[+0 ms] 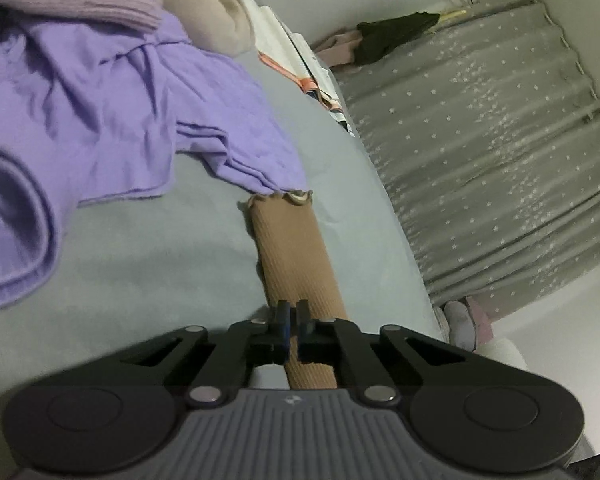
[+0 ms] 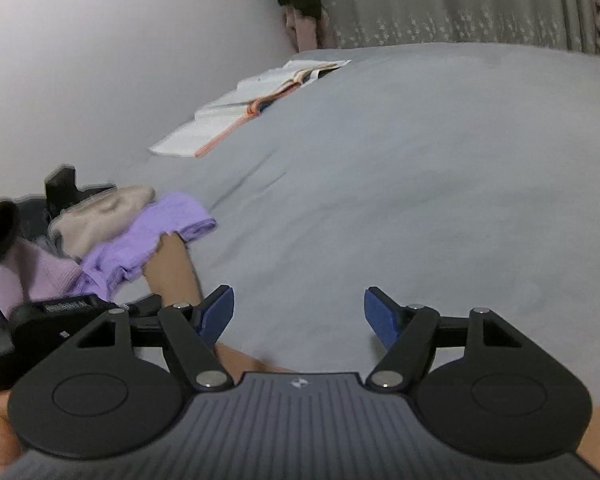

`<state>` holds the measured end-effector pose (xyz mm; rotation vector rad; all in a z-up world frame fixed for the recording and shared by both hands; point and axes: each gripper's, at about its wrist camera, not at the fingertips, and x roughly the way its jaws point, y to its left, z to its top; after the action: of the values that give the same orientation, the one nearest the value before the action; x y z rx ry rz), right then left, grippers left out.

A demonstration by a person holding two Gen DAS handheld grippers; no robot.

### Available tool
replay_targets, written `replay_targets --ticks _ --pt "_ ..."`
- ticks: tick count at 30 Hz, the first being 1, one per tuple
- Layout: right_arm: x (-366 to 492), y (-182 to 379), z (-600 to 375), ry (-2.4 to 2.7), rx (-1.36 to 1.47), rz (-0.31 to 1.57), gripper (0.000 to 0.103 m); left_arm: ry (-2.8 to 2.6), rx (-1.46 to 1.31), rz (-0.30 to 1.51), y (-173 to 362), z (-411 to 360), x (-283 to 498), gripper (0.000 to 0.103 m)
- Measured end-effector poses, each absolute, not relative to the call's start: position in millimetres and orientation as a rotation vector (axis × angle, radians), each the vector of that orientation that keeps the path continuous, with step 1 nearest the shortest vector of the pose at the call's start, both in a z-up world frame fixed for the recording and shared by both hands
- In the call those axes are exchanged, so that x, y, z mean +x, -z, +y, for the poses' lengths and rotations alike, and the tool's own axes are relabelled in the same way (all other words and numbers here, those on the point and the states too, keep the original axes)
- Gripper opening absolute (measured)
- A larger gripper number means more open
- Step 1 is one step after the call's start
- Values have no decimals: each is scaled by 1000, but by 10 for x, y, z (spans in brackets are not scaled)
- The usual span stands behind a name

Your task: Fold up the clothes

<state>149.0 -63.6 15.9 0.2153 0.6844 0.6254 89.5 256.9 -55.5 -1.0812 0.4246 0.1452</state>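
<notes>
Grey bed (image 1: 148, 264) mid-task: left hand-held gripper (image 1: 293, 316) pinches tan ribbed garment (image 1: 292, 256) near edge, right hand-held gripper (image 2: 299, 314) spread empty, purple clothes (image 1: 80, 120) left still unfolded.

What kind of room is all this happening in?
Most likely a bedroom. Clothes such as a purple garment and a tan ribbed sleeve lie on a bed with a grey sheet, an open book lies near the wall, and a star-patterned grey curtain hangs behind.
</notes>
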Motion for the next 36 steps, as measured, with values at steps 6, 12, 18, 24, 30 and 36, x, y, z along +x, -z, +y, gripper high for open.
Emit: replay_targets --ticks 6,12,18,24,30,36 --pt "1491 -112 -609 -641 263 690 74 -114 -1002 410 406 2475 912 55" --pt "1166 -343 -116 -787 36 547 73 -303 -984 381 164 2525 723 79" --pt "754 -203 710 -909 -460 392 43 -355 -1009 435 47 2684 565 79" --pt "875 72 1253 -910 -594 440 42 -390 -1034 455 54 2835 484 79" --pt "1014 96 1343 -772 -530 446 2 -370 -1035 473 60 2838 515 79" --pt "980 -217 970 -846 -241 448 2 -271 -1072 515 74 2809 602 79"
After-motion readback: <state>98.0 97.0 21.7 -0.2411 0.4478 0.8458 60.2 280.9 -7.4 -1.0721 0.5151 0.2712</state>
